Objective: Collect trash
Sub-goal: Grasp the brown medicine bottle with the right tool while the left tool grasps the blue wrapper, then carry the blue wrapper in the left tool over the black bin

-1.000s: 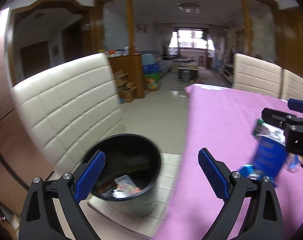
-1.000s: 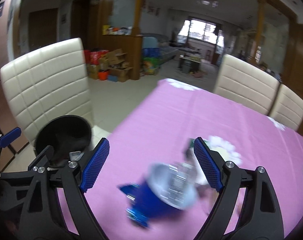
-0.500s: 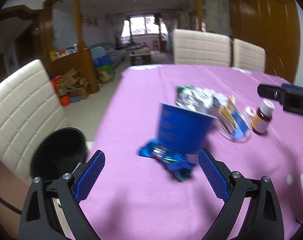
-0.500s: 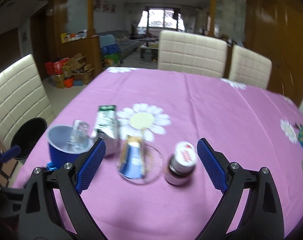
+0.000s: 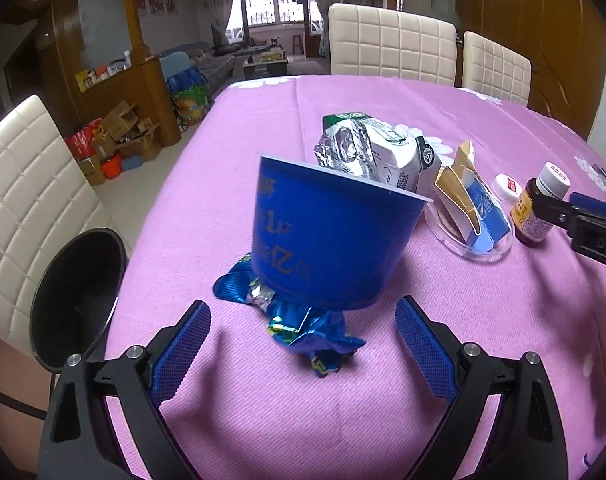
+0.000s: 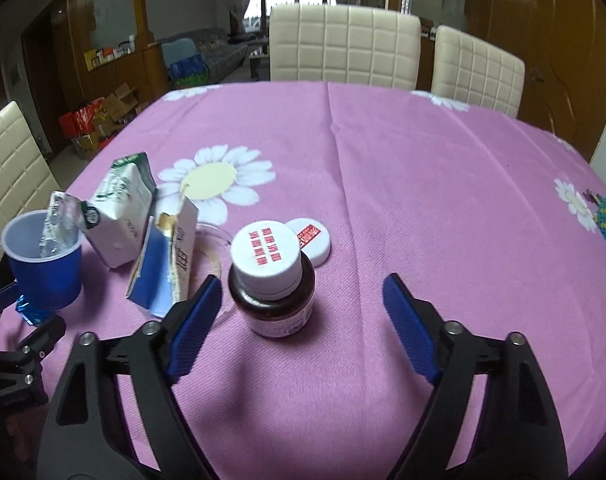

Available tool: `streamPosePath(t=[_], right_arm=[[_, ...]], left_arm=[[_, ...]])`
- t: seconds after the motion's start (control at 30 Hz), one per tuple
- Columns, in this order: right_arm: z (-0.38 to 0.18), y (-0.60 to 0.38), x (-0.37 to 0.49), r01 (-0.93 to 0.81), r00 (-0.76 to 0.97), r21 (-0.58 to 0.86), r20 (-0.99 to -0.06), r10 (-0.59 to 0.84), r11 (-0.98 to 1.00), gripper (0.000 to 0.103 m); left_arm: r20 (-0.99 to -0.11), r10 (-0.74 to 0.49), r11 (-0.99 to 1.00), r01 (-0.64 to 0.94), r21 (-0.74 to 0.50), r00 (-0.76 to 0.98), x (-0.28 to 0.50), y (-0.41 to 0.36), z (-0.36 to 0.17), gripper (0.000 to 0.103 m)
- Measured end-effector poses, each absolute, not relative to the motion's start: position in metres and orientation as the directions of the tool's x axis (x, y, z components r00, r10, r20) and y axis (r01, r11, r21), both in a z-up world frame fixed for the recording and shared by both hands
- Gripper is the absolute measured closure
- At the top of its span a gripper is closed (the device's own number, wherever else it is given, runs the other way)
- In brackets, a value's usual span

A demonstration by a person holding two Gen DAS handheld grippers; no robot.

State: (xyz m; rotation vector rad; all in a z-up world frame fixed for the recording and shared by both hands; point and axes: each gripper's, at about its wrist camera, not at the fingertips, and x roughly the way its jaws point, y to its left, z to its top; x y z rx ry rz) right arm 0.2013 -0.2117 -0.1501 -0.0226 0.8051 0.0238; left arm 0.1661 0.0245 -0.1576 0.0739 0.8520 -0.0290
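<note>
Two grippers have swung away from the black bin (image 5: pixel 77 300) and now face the litter on the pink-clothed desk (image 6: pixel 403 184); a second ago the left one was looking down into that bin, at scraps already lying in it. That tells me one drop-off is probably done and the next pickup is being lined up.

The left gripper (image 5: pixel 303 344) has its fingers spread wide with nothing between them, aimed at the blue cup (image 5: pixel 327 236), which stands on a crumpled blue wrapper (image 5: pixel 303 330). A squashed milk carton (image 5: pixel 377 152) lies just behind the cup, and crumpled foil (image 6: pixel 57 220) sticks out of the cup.

The right gripper (image 6: pixel 301 312) is also spread and empty, its fingers either side of the brown bottle (image 6: pixel 273 280), not touching it. A loose white cap (image 6: pixel 311 238) lies just beyond, and a torn blue-and-white carton (image 6: pixel 169 264) sits in a clear dish (image 5: pixel 491 250) to the left.

The bin waits at the near left, below the desk edge, so each grab means a short carry leftward.
</note>
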Motion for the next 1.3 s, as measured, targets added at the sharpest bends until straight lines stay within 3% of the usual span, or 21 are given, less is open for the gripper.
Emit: streamPosePath(t=[0.13,0.2,0.33,0.43,1.03,1.3], right_arm=[[-0.155,-0.214,0.213,-0.029,0.669,0.028,-0.742,0.040,0.999,0.036],[-0.157,-0.213,0.216,-0.038,0.658,0.033,-0.752,0.050,0.999,0.055],[-0.159,-0.208,0.212,-0.055,0.653,0.020,-0.755,0.051,0.998,0.056],[-0.159,-0.205,0.204,-0.065,0.651,0.024,-0.757,0.061,0.998,0.056],[-0.105,-0.169,0.158,-0.171,0.720,0.042,-0.677,0.154,0.984,0.056],[-0.093,-0.165,0.148,-0.181,0.735,0.036,-0.659,0.159,0.983,0.056]], left_arm=[[-0.763,-0.003,0.995,0.076,0.061,0.646,0.168,0.020,-0.160,0.027],[-0.771,-0.017,0.994,0.091,0.053,0.637,0.168,0.019,-0.161,0.037],[-0.777,-0.044,0.994,0.103,0.027,0.628,0.164,0.021,-0.161,0.068],[-0.783,-0.081,0.993,0.118,-0.009,0.617,0.159,0.024,-0.158,0.073],[-0.664,-0.140,0.979,0.204,0.018,0.734,0.111,0.012,-0.101,0.075],[-0.654,-0.147,0.981,0.193,-0.001,0.742,0.109,0.016,-0.096,0.075]])
